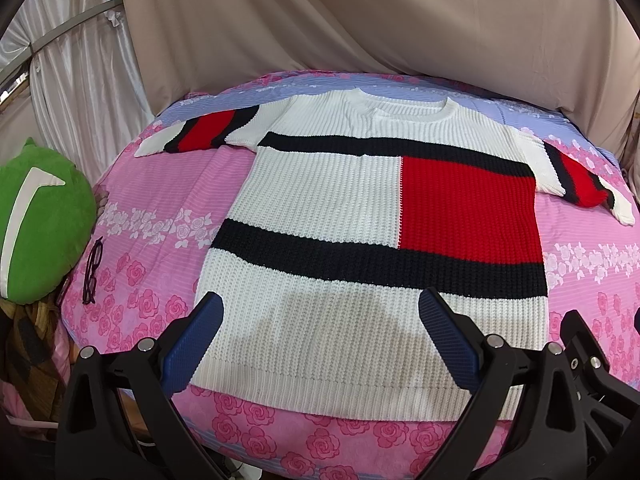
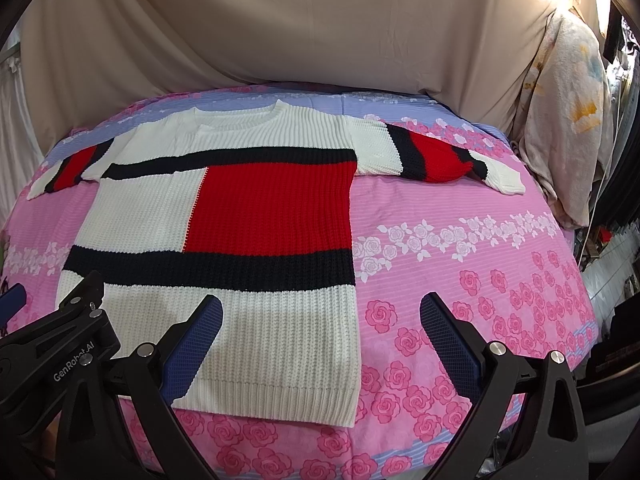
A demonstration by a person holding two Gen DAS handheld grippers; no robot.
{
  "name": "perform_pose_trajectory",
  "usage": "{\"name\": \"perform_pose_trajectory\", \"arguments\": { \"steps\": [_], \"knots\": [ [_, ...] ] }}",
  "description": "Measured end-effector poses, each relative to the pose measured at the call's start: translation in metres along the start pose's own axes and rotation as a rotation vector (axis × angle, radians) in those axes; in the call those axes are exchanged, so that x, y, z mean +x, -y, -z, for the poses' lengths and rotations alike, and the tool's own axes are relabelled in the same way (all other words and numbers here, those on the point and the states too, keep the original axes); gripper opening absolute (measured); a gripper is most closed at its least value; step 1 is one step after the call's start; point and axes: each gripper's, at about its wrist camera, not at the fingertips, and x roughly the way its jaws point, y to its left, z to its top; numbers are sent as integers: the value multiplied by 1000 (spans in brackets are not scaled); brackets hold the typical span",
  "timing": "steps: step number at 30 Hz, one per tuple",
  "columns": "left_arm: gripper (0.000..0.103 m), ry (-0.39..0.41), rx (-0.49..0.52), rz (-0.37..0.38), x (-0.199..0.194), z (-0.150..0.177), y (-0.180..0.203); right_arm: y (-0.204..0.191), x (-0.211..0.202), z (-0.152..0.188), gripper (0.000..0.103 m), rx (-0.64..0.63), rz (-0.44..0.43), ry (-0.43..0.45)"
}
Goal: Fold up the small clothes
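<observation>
Left wrist: bed (image 1: 168,192) with pink rose-print sheet, beige drape (image 1: 360,20) behind, green plush (image 1: 36,224) and glasses (image 1: 92,272) at left edge. Sweater (image 1: 360,220), white knit with navy stripes and a red block, lies flat face up, sleeves out, hem nearest. Left gripper (image 1: 320,344) hovers above the hem, blue fingers (image 1: 192,348) spread wide, holding nothing.

Right wrist: same bed (image 2: 480,280) and drape (image 2: 280,20), a pale blanket (image 2: 568,120) hanging right. Sweater (image 2: 224,240) sits left of centre. Right gripper (image 2: 320,344) spread wide, empty; its left finger over the hem, its right finger over bare sheet beside the sweater's edge.
</observation>
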Motion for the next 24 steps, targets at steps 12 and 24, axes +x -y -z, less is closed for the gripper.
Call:
{"name": "perform_pose_trajectory", "arguments": {
  "steps": [12,24],
  "knots": [
    [96,-1,2,-1,0,1,0,-2,2,0,98,-2,-1,-3],
    [97,-66,-151,100,10,-10,-31,22,27,1,98,51,-144,-43]
  ]
}}
